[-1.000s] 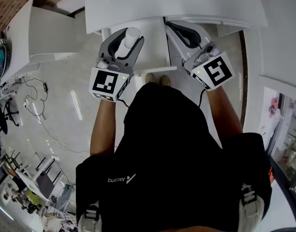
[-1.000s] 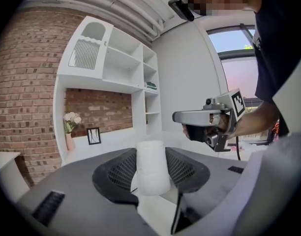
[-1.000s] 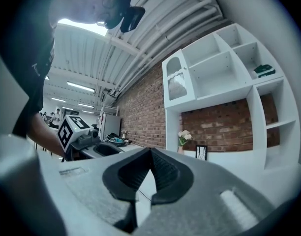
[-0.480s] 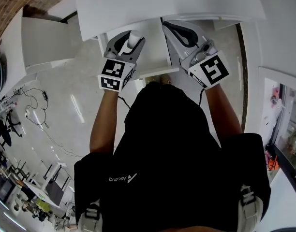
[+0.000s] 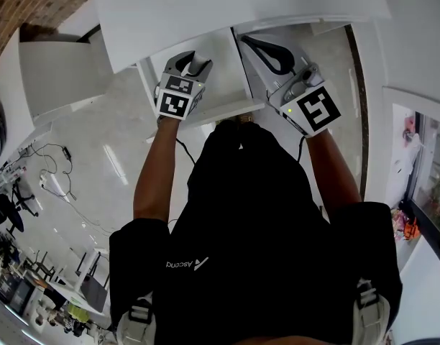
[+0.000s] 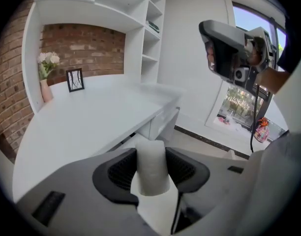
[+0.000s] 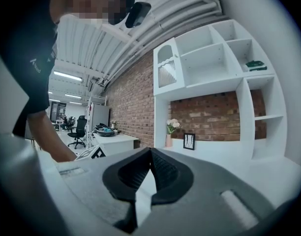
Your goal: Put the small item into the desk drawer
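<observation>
The small item is a white cylinder [image 6: 151, 167] that stands between the black pads of my left gripper [image 6: 151, 154], which is shut on it. In the head view this gripper [image 5: 193, 57] tilts down with the item [image 5: 199, 65] over what looks like an open white drawer [image 5: 231, 108] under the white desk top [image 5: 205, 9]. My right gripper [image 5: 247, 40] hovers just right of the drawer, with its jaws shut and nothing between them. Seen from its own camera, the right gripper [image 7: 150, 152] has its tips together. It also shows at the upper right of the left gripper view [image 6: 229, 48].
On the desk [image 6: 91, 117] by the brick wall stand a vase of flowers [image 6: 46, 77] and a small picture frame [image 6: 75, 79]. White shelves [image 6: 153, 33] rise at its far end. Cables [image 5: 51, 185] lie on the floor at the left. The person's body fills the lower head view.
My left gripper has carried the white item forward toward the desk and tipped downward over the drawer. The right gripper has stayed in almost the same place.
</observation>
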